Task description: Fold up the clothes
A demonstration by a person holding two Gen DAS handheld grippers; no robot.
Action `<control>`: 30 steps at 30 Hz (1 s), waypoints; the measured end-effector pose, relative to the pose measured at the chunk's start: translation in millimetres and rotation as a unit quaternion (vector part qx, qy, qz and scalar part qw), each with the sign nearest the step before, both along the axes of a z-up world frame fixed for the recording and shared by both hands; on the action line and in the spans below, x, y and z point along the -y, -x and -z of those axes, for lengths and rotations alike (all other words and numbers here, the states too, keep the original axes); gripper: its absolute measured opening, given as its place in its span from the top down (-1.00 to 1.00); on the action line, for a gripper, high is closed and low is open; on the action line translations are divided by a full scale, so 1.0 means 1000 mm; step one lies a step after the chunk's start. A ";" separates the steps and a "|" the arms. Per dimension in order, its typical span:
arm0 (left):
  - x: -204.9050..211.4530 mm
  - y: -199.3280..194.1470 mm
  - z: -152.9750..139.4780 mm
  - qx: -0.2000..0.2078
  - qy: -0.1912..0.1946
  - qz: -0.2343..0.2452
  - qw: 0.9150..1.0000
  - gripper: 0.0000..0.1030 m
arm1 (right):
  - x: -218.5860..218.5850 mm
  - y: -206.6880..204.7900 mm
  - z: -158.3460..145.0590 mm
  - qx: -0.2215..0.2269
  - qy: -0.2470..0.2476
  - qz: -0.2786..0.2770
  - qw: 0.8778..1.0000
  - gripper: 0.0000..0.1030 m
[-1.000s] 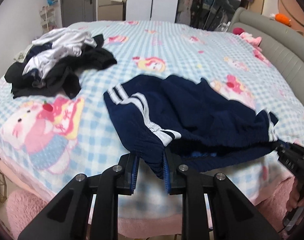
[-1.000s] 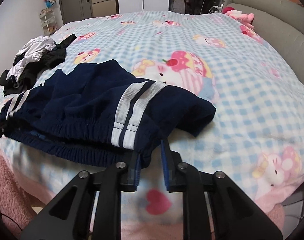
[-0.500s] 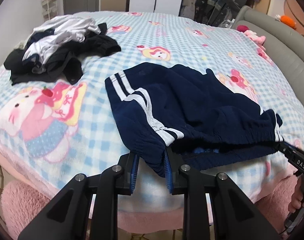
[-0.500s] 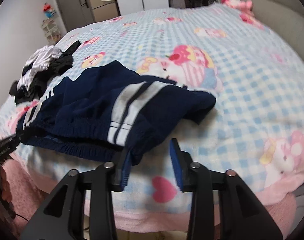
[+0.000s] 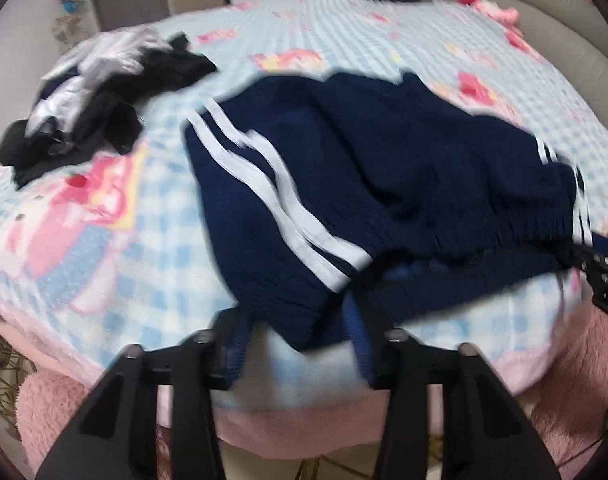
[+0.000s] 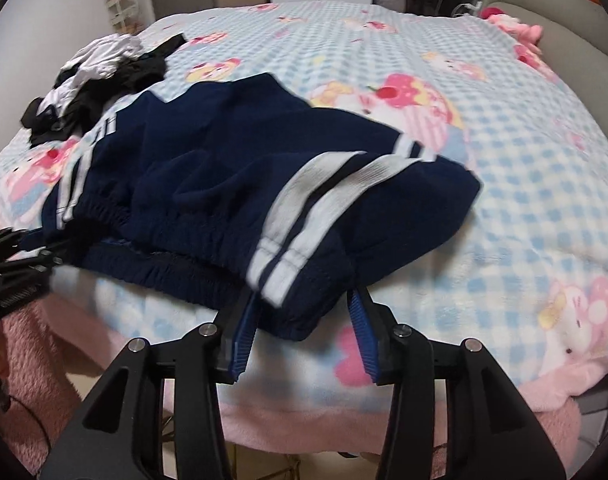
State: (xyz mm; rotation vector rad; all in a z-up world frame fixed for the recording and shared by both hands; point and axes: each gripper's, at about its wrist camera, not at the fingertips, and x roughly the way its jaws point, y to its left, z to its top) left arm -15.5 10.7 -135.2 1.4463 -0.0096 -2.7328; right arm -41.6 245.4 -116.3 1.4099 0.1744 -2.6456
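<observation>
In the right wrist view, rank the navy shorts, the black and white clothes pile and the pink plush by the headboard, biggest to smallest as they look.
1. navy shorts, much the largest, though nearest the camera.
2. clothes pile, clearly smaller, farther back.
3. pink plush, smallest, farthest away, so its true size is unsure.

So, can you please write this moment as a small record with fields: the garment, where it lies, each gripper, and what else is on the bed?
garment: navy shorts with white side stripes
position: spread near the front edge of the checked blanket, elastic waistband toward the cameras
left gripper: open, waistband corner between its fingers
right gripper: open, other waistband corner between its fingers
other items: pile of black and white clothes on the far left of the bed
image quality: left wrist view is blurred
</observation>
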 end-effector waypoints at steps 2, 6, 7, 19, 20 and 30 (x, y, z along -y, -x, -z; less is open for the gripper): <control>0.006 -0.002 -0.015 -0.030 -0.014 -0.012 0.999 0.38 | -0.011 -0.001 -0.005 -0.006 0.007 0.018 1.000 0.36; 0.010 -0.003 -0.030 -0.049 -0.027 -0.024 0.998 0.39 | -0.027 -0.001 -0.012 0.004 0.046 0.038 0.998 0.39; 0.009 -0.002 -0.030 -0.043 -0.034 -0.022 0.998 0.41 | -0.026 -0.002 -0.012 0.007 0.041 0.036 0.998 0.41; 0.008 -0.020 -0.021 0.018 -0.110 -0.007 0.994 0.49 | -0.029 -0.027 -0.019 0.020 0.033 0.013 0.999 0.58; 0.009 -0.021 -0.022 0.018 -0.110 -0.002 0.994 0.49 | -0.029 -0.028 -0.020 0.019 0.028 0.012 0.999 0.58; 0.012 -0.020 -0.007 0.052 -0.105 0.019 0.993 0.48 | -0.030 -0.037 -0.010 0.039 0.024 0.010 0.999 0.58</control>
